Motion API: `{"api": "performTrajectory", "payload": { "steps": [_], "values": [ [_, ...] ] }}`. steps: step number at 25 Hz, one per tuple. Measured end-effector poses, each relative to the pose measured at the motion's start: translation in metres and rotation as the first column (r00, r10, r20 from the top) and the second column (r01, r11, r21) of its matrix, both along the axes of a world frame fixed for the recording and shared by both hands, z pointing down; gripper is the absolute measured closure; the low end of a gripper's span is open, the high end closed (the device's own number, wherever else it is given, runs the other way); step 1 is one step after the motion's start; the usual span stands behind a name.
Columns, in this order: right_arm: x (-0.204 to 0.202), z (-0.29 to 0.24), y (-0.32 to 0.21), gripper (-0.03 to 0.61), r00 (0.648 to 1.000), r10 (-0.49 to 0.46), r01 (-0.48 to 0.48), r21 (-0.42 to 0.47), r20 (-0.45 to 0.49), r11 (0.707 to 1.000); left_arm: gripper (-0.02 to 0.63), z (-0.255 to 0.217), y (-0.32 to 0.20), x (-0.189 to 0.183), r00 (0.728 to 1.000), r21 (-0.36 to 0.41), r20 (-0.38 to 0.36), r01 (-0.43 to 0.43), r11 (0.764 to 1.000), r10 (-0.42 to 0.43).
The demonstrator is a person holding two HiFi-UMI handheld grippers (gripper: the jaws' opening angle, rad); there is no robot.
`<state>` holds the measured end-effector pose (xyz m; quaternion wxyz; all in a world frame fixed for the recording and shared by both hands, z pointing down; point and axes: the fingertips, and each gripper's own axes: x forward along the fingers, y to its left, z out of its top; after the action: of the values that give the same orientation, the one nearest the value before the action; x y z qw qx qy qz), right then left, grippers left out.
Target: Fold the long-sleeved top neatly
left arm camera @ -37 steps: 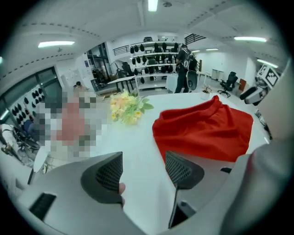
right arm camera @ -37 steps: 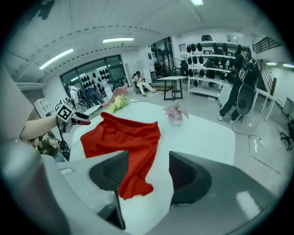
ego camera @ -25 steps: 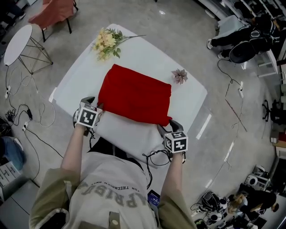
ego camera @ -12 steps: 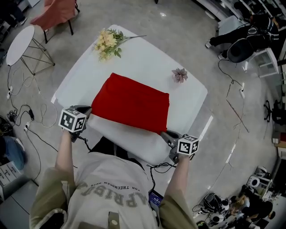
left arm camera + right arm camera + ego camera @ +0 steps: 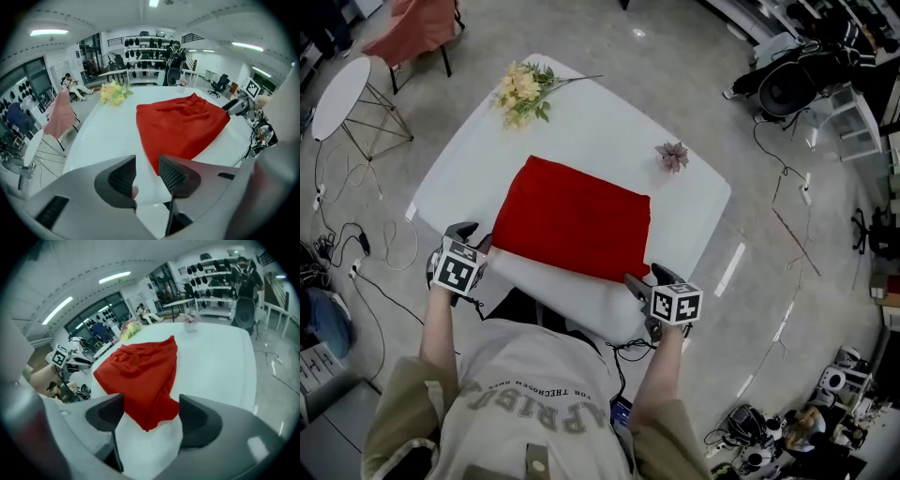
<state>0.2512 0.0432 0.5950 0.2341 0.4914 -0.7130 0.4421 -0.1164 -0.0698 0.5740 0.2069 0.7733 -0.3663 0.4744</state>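
**A:** Head view first. What has just changed?

**B:** Both pairs of jaws have just been opening. The left gripper [image 5: 473, 239] sits at lower left, just off the near left corner of the red top [image 5: 572, 217]. The right gripper [image 5: 645, 279] is at lower centre-right, by the near right corner. The top lies as a flat rectangle mid-frame on the white table [image 5: 600, 122].

**A:** And against the earlier frames?

**B:** A second ago both grippers were tight against those near corners. Half a second ago the left one had swung out toward the left edge, and now it is back closer in. The top has barely shifted (nor have the flowers [image 5: 520, 89] at upper left).

**A:** Left gripper view?

**B:** The pads stand apart with only bare table between them. The red corner lies just beyond the tips, so nothing is gripped.

**A:** Right gripper view?

**B:** The jaws are spread wide. The red corner pokes into the gap at centre, but neither pad presses on it.

**A:** What does that mean for the task?

**B:** I'd judge the fold has been laid down and let go. It looks nearly finished, with perhaps some tidying left.
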Motion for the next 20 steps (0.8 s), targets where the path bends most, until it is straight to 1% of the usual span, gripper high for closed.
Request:
{"api": "performTrajectory", "payload": {
  "steps": [2, 3, 5, 6, 7, 8, 9, 11, 12, 13, 14, 15, 16, 17, 18, 19, 20],
  "values": [
    [-0.005, 0.008, -0.003, 0.229, 0.998, 0.055, -0.054, -0.051, 0.010, 0.997, 0.457, -0.003, -0.002, 0.011, 1.000, 0.010, -0.016, -0.006, 1.000, 0.006],
    [-0.010, 0.008, -0.004, 0.250, 0.996, 0.078, -0.076, -0.062, 0.033, 0.995, 0.457, -0.003, -0.002, 0.015, 1.000, 0.010, -0.016, -0.012, 1.000, 0.013],
    [-0.018, -0.002, -0.010, 0.374, 0.988, 0.108, -0.104, -0.045, 0.108, 0.994, 0.458, -0.004, -0.002, 0.019, 1.000, 0.008, -0.011, -0.024, 1.000, 0.024],
    [-0.021, -0.008, -0.013, 0.429, 0.979, 0.117, -0.114, -0.027, 0.164, 0.993, 0.459, -0.004, 0.000, 0.020, 1.000, 0.004, -0.009, -0.028, 1.000, 0.028],
    [-0.023, -0.012, -0.015, 0.469, 0.964, 0.126, -0.125, -0.022, 0.235, 0.992, 0.459, -0.003, 0.001, 0.021, 0.999, 0.000, -0.007, -0.034, 0.999, 0.034],
    [-0.025, -0.013, -0.015, 0.489, 0.938, 0.141, -0.136, -0.038, 0.315, 0.990, 0.459, -0.002, 0.002, 0.023, 0.999, -0.004, -0.006, -0.041, 0.999, 0.041],
    [-0.027, -0.010, -0.013, 0.506, 0.901, 0.165, -0.146, -0.078, 0.400, 0.986, 0.459, -0.002, 0.003, 0.025, 0.999, -0.010, -0.007, -0.049, 0.999, 0.049],
    [-0.025, 0.002, -0.005, 0.515, 0.798, 0.252, -0.171, -0.195, 0.548, 0.966, 0.460, -0.001, 0.002, 0.030, 0.998, -0.017, -0.009, -0.064, 0.998, 0.064],
    [-0.022, 0.007, -0.002, 0.515, 0.748, 0.297, -0.183, -0.245, 0.594, 0.952, 0.460, -0.001, 0.000, 0.031, 0.997, -0.018, -0.010, -0.073, 0.997, 0.073],
    [-0.019, 0.010, 0.001, 0.515, 0.720, 0.322, -0.190, -0.273, 0.614, 0.943, 0.462, -0.001, -0.002, 0.032, 0.997, -0.018, -0.011, -0.082, 0.996, 0.082],
    [-0.017, 0.009, 0.003, 0.513, 0.732, 0.318, -0.186, -0.272, 0.603, 0.944, 0.462, -0.001, -0.004, 0.033, 0.996, -0.017, -0.010, -0.092, 0.996, 0.092],
    [-0.015, 0.007, 0.004, 0.500, 0.779, 0.282, -0.168, -0.247, 0.560, 0.954, 0.461, -0.002, -0.007, 0.035, 0.995, -0.012, -0.008, -0.102, 0.995, 0.102],
    [-0.015, 0.001, 0.004, 0.479, 0.840, 0.223, -0.135, -0.208, 0.494, 0.969, 0.460, -0.004, -0.011, 0.037, 0.993, -0.004, -0.008, -0.115, 0.993, 0.115],
    [-0.014, -0.006, 0.001, 0.430, 0.892, 0.159, -0.099, -0.162, 0.422, 0.982, 0.461, -0.005, -0.017, 0.041, 0.991, 0.006, -0.008, -0.131, 0.991, 0.131],
    [-0.013, -0.017, -0.007, 0.373, 0.927, 0.107, -0.071, -0.112, 0.359, 0.991, 0.461, -0.007, -0.024, 0.047, 0.988, 0.018, -0.008, -0.153, 0.988, 0.153],
    [-0.011, -0.028, -0.019, 0.338, 0.950, 0.071, -0.056, -0.057, 0.303, 0.997, 0.461, -0.009, -0.032, 0.054, 0.983, 0.031, -0.003, -0.181, 0.983, 0.181],
    [-0.006, -0.039, -0.034, 0.336, 0.969, 0.047, -0.048, -0.001, 0.243, 0.999, 0.461, -0.010, -0.041, 0.063, 0.977, 0.047, 0.006, -0.214, 0.976, 0.214]
  ]
}}
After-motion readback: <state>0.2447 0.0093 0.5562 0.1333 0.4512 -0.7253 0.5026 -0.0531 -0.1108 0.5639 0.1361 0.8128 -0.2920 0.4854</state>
